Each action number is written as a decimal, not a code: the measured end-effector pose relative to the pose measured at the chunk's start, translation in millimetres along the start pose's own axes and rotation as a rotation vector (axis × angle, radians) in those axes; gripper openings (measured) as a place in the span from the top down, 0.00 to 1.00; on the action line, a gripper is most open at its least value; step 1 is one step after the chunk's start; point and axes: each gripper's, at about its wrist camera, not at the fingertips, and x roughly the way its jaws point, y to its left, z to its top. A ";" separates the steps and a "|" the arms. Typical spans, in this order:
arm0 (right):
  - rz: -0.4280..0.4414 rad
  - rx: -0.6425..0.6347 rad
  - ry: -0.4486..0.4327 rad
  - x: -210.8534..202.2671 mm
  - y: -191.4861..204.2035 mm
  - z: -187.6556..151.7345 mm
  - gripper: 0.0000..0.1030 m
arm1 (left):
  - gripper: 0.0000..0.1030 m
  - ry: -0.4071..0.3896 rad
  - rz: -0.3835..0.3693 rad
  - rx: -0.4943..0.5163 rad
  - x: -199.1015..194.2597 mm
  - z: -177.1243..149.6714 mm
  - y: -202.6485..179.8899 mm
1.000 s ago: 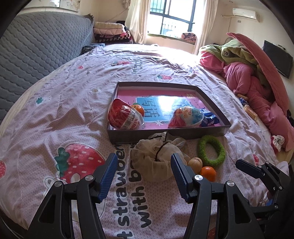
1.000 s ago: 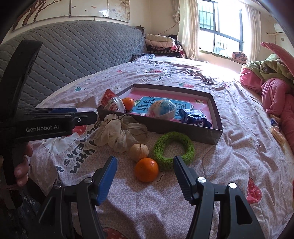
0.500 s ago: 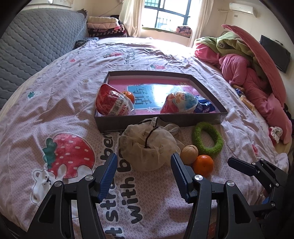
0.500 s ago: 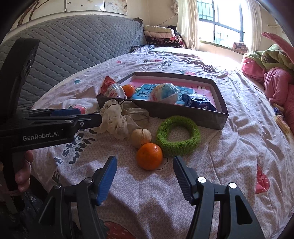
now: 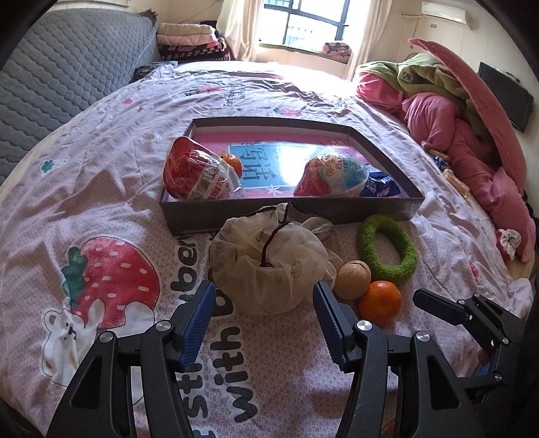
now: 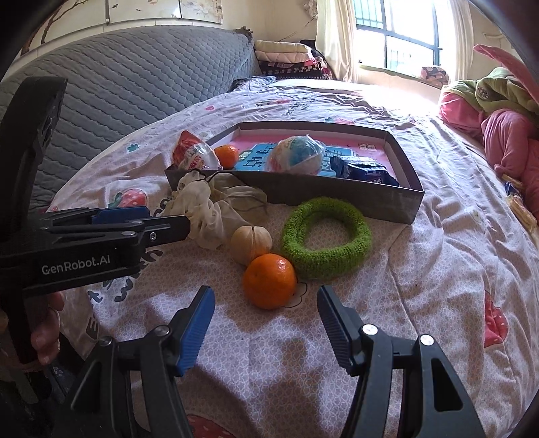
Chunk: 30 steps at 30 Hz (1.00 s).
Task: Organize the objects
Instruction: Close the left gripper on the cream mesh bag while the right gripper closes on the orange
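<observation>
Cream mesh bag now fills the lower centre of the left view: the left gripper has come down toward it, jaws wide and empty, so a pick-up into the box looks next. Right gripper, also wide and empty, hovers near the orange. Everything lies on a strawberry-print bed; a window glows at upper centre.

Sunlit window, grey quilted headboard
</observation>
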 end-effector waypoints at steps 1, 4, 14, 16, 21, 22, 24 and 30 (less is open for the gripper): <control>0.003 0.003 0.002 1.4 -0.4 0.0 0.39 | 0.40 0.001 -0.004 -0.002 1.3 0.6 0.4; 0.005 0.012 0.010 5.4 -2.0 -0.3 0.39 | 0.40 0.001 -0.009 -0.013 5.0 2.5 2.9; 0.005 0.003 0.015 16.3 -0.8 0.7 0.47 | 0.39 0.002 -0.012 -0.029 26.1 15.8 11.5; 0.003 0.003 0.015 18.9 -0.8 1.7 0.49 | 0.39 0.005 -0.015 -0.039 30.5 18.1 14.7; -0.001 -0.009 0.018 25.4 -0.4 2.2 0.59 | 0.37 0.009 -0.023 -0.052 42.5 22.2 19.8; -0.005 -0.012 0.020 26.6 -0.2 2.5 0.62 | 0.37 0.008 -0.022 -0.055 44.3 22.8 20.4; -0.004 -0.018 0.018 27.4 0.0 2.6 0.63 | 0.37 -0.001 -0.024 -0.061 47.7 25.2 21.2; 0.005 -0.017 0.010 25.4 -1.3 2.2 0.64 | 0.47 0.005 -0.046 -0.073 53.2 28.6 20.5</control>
